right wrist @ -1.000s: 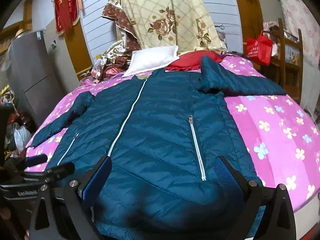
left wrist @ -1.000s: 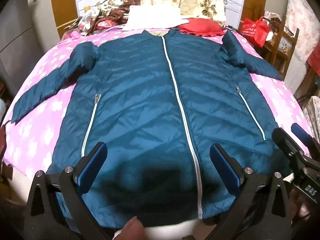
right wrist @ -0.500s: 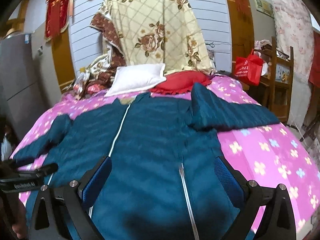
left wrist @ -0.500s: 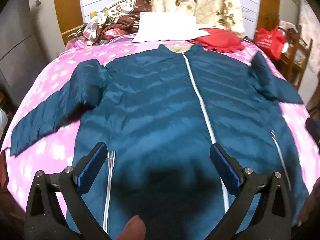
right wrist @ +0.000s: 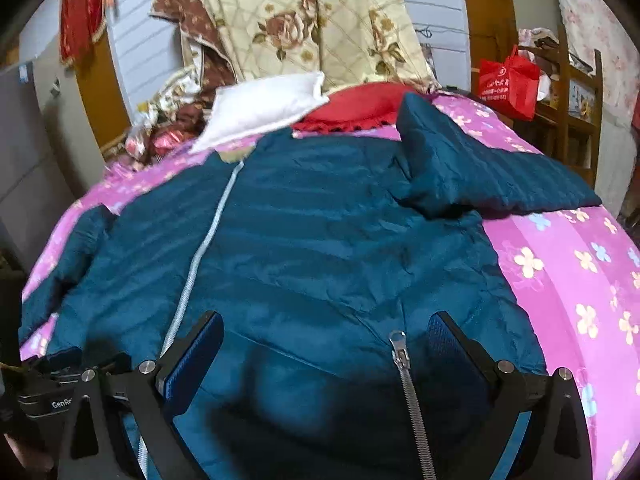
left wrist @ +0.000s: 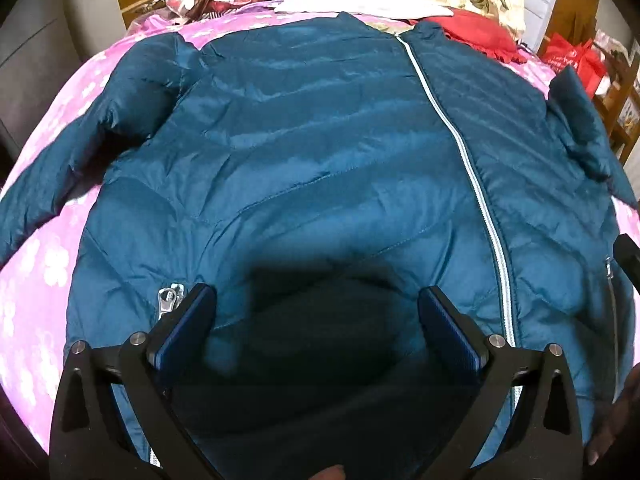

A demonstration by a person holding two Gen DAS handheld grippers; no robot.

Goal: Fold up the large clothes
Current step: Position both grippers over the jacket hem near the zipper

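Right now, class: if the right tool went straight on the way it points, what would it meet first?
Probably the teal quilted puffer jacket, near its silver pocket zipper between the open right tool fingers; depth is uncertain.

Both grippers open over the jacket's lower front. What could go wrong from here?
1. The jacket is puffy, slick fabric; a pinch may take only the top layer.
2. The pocket zipper pull lies between the right gripper fingers and may get clamped.
3. The bent sleeve could bunch when folded.
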